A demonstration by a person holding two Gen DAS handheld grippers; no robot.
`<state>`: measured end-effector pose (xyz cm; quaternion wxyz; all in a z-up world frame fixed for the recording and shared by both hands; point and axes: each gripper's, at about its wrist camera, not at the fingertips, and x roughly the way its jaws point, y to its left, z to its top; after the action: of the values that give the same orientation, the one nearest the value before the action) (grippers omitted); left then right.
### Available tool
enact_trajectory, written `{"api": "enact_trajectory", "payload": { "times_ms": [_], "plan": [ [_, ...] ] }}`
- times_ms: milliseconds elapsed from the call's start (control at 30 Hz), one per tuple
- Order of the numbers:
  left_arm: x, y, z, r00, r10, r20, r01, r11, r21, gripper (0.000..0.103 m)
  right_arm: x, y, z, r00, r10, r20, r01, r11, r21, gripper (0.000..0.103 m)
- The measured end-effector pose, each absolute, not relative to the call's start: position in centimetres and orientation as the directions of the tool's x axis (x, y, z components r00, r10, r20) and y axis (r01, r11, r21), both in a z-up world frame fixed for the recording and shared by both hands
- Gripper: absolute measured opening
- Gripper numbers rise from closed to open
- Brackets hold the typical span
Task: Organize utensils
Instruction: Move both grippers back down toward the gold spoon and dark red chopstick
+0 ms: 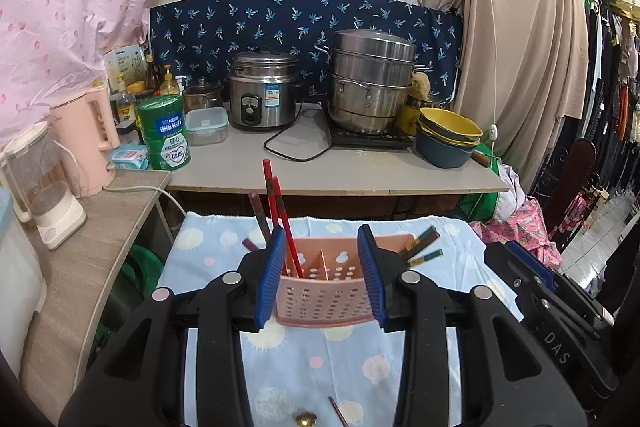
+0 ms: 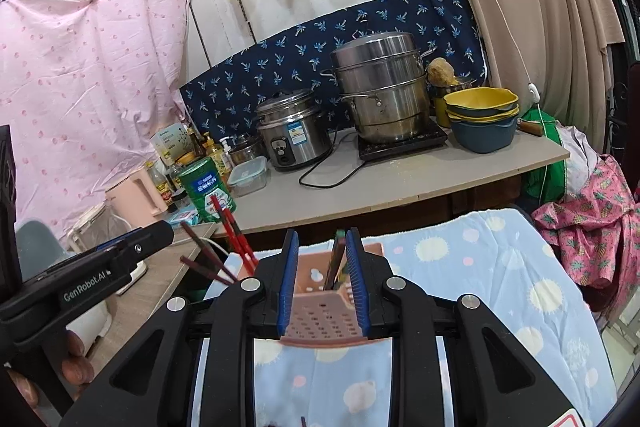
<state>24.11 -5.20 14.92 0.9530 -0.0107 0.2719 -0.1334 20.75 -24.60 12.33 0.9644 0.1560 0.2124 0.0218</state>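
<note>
**A makeshift home kitchen corner**

A rice cooker (image 1: 262,99), a stacked steel steamer (image 1: 370,83) on a hob and nested bowls (image 1: 448,137) stood along the counter (image 1: 360,175). Sauce bottles (image 1: 160,79) crowded its left end. Clothes (image 1: 612,67) hung at the right.

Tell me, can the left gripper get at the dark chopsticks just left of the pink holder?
Probably yes. The left gripper has open, empty jaws, and the dark chopsticks sit uncovered just beyond its left finger; only the red chopsticks stand close.
</note>
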Motion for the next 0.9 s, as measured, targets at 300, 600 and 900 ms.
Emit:
{"api": "enact_trajectory", "payload": {
  "times_ms": [300, 600, 900],
  "plan": [
    [19.7, -5.4, 11.8, 0.769, -0.282, -0.574, 0.271, 0.957, -0.106, 0.041, 15.3, -23.8, 9.2, 0.878, 0.119, -0.463, 0.032, 0.951, 0.306, 0.03],
    [15.6, -5.4, 6.1, 0.679, -0.293, -0.673, 0.286, 0.95, -0.126, 0.041, 10.4, -22.6, 4.3, 0.814, 0.158, -0.558, 0.041, 0.944, 0.327, 0.03],
    [11.8, -4.1, -1.5, 0.57, -0.264, -0.778, 0.267, 0.955, -0.128, 0.041, 5.8, -21.3, -2.2, 0.717, 0.168, -0.677, 0.065, 0.95, 0.305, 0.03]
  ]
}}
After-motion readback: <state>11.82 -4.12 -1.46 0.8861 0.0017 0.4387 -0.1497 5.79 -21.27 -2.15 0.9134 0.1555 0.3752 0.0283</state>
